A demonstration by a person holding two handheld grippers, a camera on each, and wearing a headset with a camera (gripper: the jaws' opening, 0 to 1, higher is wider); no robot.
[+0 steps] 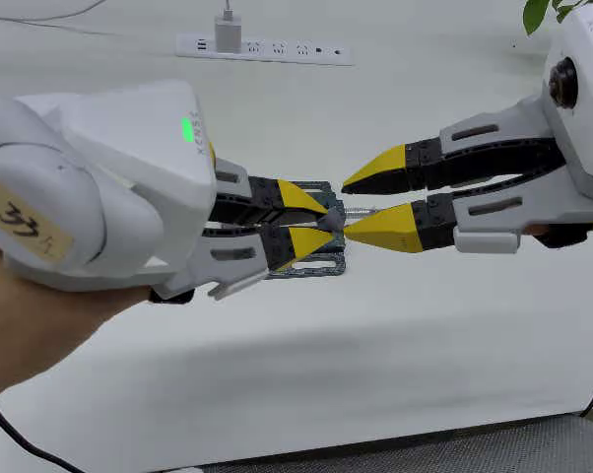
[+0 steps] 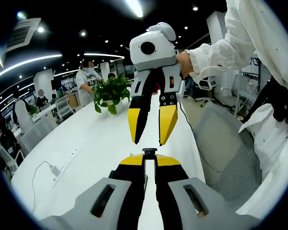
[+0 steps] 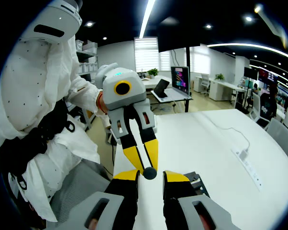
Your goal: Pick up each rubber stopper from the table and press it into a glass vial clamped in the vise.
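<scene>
Left tool [image 1: 324, 221] pinching grey stopper [image 1: 333, 219], right tool [image 1: 344, 208] spread, white table [image 1: 395, 345], power strip [image 1: 277, 47], open-plan office [image 3: 201, 67]

Head view: from close above, looking forward and down at the left gripper [image 1: 327, 225] and right gripper [image 1: 345, 209], tip to tip over the white worktop [image 1: 395, 335]. Each gripper view looks along its own jaws, facing the other gripper at close range. All three views share the worktop and the power strip [image 1: 265, 47].
</scene>
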